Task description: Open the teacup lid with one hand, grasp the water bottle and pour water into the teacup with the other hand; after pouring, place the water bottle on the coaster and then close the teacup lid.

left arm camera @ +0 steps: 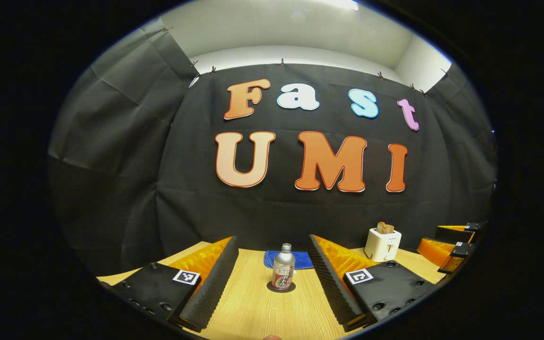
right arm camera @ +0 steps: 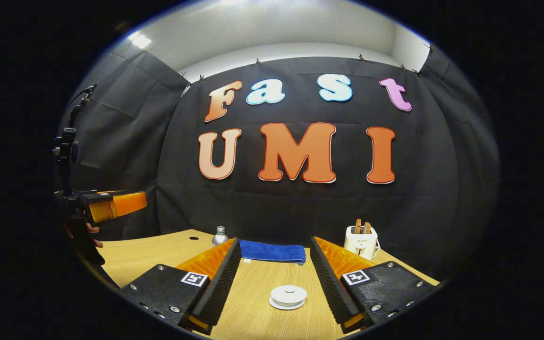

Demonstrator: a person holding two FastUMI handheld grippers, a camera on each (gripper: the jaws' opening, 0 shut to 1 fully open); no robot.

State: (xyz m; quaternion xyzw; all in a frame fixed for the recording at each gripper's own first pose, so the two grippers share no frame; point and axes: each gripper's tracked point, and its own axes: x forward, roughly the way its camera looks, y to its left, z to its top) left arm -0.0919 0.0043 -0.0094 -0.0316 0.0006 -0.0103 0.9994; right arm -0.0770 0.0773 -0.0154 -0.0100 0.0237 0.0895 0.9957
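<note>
Nothing is gripped yet: the left gripper (left arm camera: pixel 272 283), fingers spread, faces the water bottle (left arm camera: pixel 283 273) standing on its coaster (left arm camera: pixel 281 287) ahead, and the right gripper (right arm camera: pixel 274 278), also spread, frames the lidded teacup (right arm camera: pixel 288 297), whose lid likely needs lifting first.

White toaster (right arm camera: pixel 361 242) w/ bread & folded blue cloth (right arm camera: pixel 273 251) on wooden table (right arm camera: pixel 158 250).

Water bottle (left arm camera: pixel 283 267): silver metal, narrow neck with cap on, red-and-white label; upright on a dark round coaster (left arm camera: pixel 281 287) on the wooden table. Teacup (right arm camera: pixel 288 296): white, low and round, lid (right arm camera: pixel 288 293) seated on top with a small centre knob, standing on the same table.
</note>
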